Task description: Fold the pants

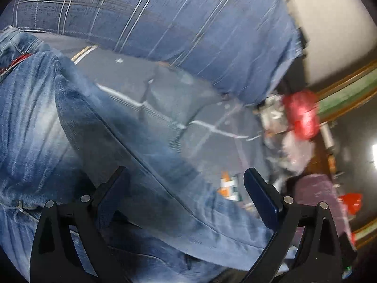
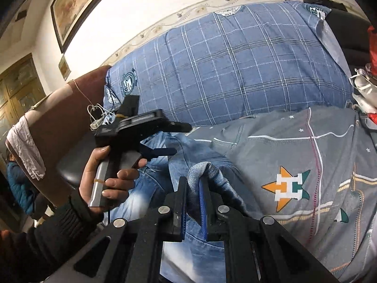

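Denim pants [image 2: 207, 172] pinched by right gripper [image 2: 193, 188]; left gripper [image 1: 186, 179] seemingly spread.

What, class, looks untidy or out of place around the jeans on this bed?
The jeans lie rumpled rather than flat, one bunched fold pinched in the right gripper. The left gripper hangs open over them. Red and clear bags clutter the bed's edge. Nothing looks damaged or spilled.
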`<move>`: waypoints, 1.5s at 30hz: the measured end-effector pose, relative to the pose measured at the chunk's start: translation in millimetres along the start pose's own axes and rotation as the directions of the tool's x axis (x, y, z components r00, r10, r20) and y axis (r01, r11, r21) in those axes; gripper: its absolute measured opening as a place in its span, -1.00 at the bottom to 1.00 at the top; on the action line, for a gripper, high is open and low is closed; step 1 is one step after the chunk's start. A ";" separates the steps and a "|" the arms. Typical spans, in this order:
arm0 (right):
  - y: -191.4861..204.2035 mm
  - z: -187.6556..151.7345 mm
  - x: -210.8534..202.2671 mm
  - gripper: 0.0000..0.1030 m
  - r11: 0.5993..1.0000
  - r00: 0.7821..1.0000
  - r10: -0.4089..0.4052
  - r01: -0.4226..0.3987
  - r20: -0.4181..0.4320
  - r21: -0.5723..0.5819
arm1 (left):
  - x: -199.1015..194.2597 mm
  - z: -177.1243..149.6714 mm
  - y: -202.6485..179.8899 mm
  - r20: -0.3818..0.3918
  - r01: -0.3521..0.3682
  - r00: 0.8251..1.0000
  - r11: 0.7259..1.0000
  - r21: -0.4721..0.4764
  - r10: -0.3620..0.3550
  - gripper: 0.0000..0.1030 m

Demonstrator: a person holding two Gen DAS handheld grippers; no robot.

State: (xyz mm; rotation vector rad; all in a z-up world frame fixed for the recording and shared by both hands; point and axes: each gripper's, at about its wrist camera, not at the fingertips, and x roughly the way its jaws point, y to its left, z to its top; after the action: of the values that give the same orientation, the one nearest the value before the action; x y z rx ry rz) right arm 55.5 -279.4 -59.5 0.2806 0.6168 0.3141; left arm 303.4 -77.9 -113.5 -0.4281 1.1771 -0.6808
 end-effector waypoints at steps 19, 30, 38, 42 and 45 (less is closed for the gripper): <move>11.5 -28.7 -23.8 -0.83 0.999 0.998 0.036 -0.034 0.047 -0.041 | -33.4 -40.5 23.0 -0.066 -0.040 0.997 0.989 -0.143 0.030 0.57; 5.6 -32.9 -36.9 -0.83 0.997 0.999 0.012 -0.009 0.035 -0.071 | -43.4 -38.3 13.9 -0.017 -0.032 0.999 0.976 -0.218 0.029 -0.82; 9.2 -84.3 -26.9 -0.82 0.993 0.979 0.003 -0.028 -0.202 -0.117 | -63.9 -172.8 61.7 -0.032 0.016 0.999 0.962 -0.272 -0.026 -0.83; 12.5 -100.1 -12.2 -0.75 0.988 0.946 0.115 -0.140 -0.303 -0.063 | -46.9 -205.1 105.4 -0.068 0.050 0.994 0.924 -0.379 -0.082 -0.83; -3.0 -88.1 -25.7 0.01 0.992 0.962 0.125 -0.129 -0.244 0.001 | -73.1 -192.1 96.3 0.006 0.080 0.997 0.945 -0.316 -0.083 -0.64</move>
State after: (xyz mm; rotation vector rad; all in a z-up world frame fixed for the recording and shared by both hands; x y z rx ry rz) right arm -16.9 -277.2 -116.0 0.2695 0.8397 0.4818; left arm 131.8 49.9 -189.1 -0.7488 1.2856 -0.5644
